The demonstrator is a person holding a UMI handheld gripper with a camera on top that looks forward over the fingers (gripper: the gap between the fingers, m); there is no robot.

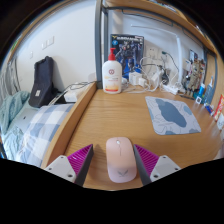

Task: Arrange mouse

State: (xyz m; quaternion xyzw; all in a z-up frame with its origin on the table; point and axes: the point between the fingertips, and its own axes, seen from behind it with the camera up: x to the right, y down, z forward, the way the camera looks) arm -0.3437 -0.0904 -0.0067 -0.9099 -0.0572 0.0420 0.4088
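A white mouse (120, 160) lies on the wooden desk (110, 120), between the two fingers of my gripper (114, 150). The right finger's pink pad (146, 158) is at the mouse's side. A strip of bare wood shows between the mouse and the left finger's pad (80, 158). The gripper is open about the mouse. A grey-blue mouse pad (172, 113) lies on the desk beyond the fingers, to the right.
A white bottle with a red cap (112, 74) stands at the back of the desk by a poster (128, 52) and cables (158, 75). A bed with checked bedding (35, 128) and a black bag (42, 82) lie left of the desk's raised edge.
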